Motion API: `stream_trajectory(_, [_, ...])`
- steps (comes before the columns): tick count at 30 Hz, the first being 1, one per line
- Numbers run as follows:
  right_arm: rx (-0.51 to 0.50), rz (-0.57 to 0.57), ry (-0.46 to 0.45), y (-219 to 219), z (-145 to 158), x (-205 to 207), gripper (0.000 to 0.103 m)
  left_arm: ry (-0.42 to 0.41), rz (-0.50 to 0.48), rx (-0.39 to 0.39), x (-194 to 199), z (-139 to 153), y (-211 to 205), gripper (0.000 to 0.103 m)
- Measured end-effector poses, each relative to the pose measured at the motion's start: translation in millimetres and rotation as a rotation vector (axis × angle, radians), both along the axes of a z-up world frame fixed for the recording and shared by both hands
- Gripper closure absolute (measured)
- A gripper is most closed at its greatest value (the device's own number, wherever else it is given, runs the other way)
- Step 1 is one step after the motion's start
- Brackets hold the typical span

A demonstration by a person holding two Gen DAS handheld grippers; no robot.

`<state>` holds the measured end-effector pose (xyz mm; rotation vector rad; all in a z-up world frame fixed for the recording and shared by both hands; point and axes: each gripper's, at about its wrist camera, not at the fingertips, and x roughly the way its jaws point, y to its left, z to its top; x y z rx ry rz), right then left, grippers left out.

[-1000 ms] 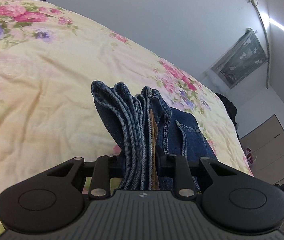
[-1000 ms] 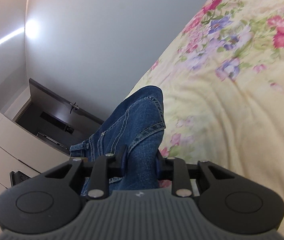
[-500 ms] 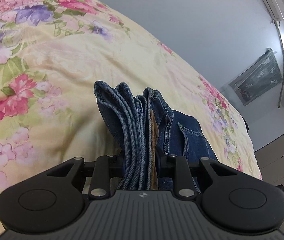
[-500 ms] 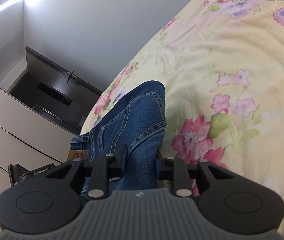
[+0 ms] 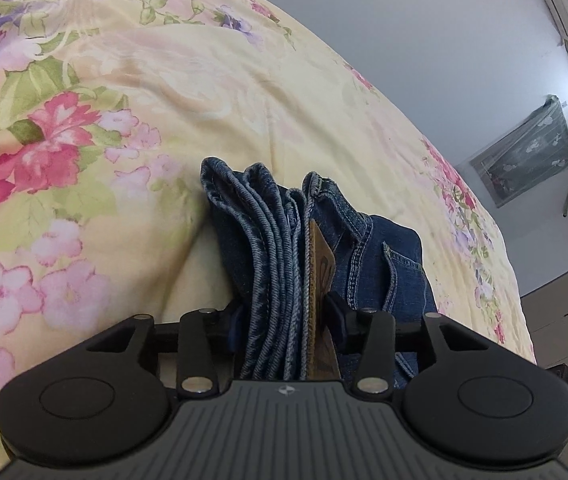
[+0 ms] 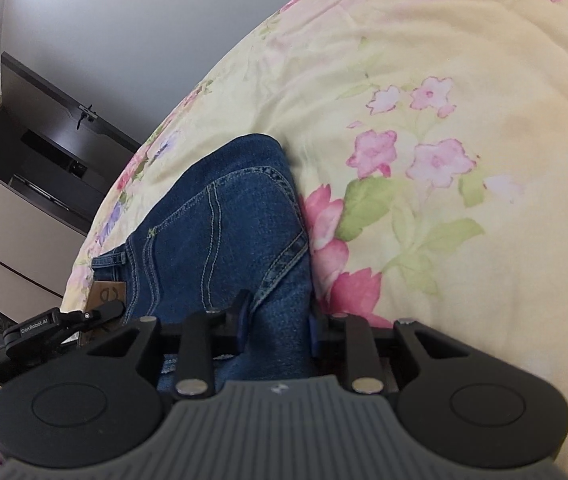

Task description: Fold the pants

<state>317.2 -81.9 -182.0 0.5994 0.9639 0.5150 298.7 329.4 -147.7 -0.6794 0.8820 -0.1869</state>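
- We are working over the bed (image 5: 244, 92), its floral cover filling most of both wrist views and puckering a little round the denim.
- The jeans (image 6: 220, 216) are lying on that cover in a folded bundle, with stacked hem and waistband edges and a tan patch (image 5: 320, 256) showing in the left view; the seat seam shows in the right view.
- The left gripper (image 5: 284, 316) is letting go: its jaws are opening, with the layered edges between them and a gap showing on the left side, so they are no longer pinching.
- The right gripper (image 6: 276, 320) is clenching its end of the jeans, the denim filling its narrow jaws.
- We are judging this to be the set-down of a fold. To do it well, we are keeping the right grip firm until the left has drawn straight back, so no layer catches on a pad and drags the stack askew.
- We are watching the patch edge, the likeliest piece to snag.
- We are then releasing the right end the same way, low to the bed.
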Motion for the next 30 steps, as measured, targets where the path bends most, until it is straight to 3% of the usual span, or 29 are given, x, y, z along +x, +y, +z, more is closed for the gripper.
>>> stream_trajectory(4, [-0.126, 0.014, -0.089, -2, 31, -11, 0.07, -0.004, 0.049, 0.106, -21, 25, -6, 0.049])
stream_trajectory(9, [-0.268, 0.047, -0.258, -7, 71, -55, 0.07, -0.083, 0.084, 0.342, -66, 68, -40, 0.056])
stream_trajectory(13, [-0.353, 0.092, -0.36, 2, 81, -93, 0.087, -0.171, 0.039, 0.463, -101, 91, -81, 0.069])
stream_trajectory(16, [-0.396, 0.127, -0.364, 11, 74, -111, 0.089, -0.149, -0.006, 0.549, -113, 85, -106, 0.077])
stream_trajectory(19, [-0.414, 0.144, -0.318, 14, 58, -115, 0.089, -0.065, 0.003, 0.594, -111, 57, -106, 0.085])
stream_trajectory(23, [-0.395, 0.152, -0.217, 12, 33, -101, 0.093, 0.015, -0.003, 0.602, -104, 29, -100, 0.083])
stream_trajectory(26, [-0.391, 0.153, -0.192, 13, 31, -95, 0.093, 0.028, -0.002, 0.626, -103, 30, -105, 0.083])
stream_trajectory(30, [-0.456, 0.17, -0.233, 20, 53, -102, 0.089, 0.023, 0.007, 0.635, -109, 49, -110, 0.083])
